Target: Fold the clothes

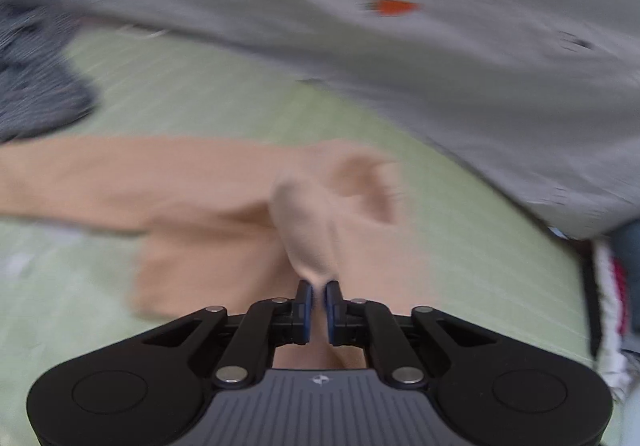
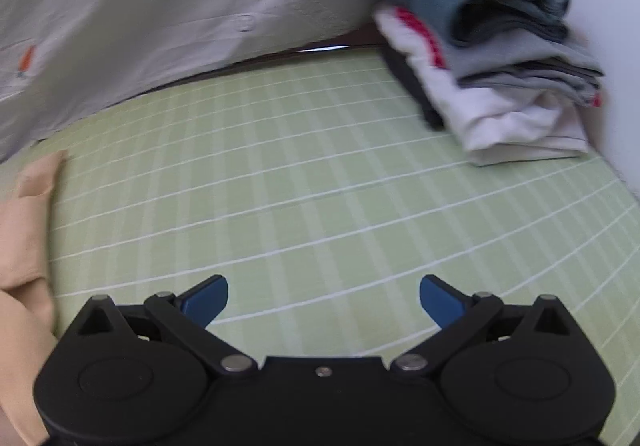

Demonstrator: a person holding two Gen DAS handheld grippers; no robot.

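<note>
A stack of folded clothes [image 2: 496, 46] sits upper right; the left gripper [image 1: 319, 292] pinches the peach garment [image 1: 224, 186], seemingly mid-fold; the right gripper [image 2: 324, 298] gapes empty.

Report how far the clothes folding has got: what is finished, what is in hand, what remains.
Done: a stack of folded clothes sits at the far right of the green striped mat. In hand: the left gripper has its jaws shut on a raised fold of the peach fabric garment; the right gripper is open and holds nothing. Left: a dark striped garment lies crumpled, and the large grey cloth is unfolded.
</note>
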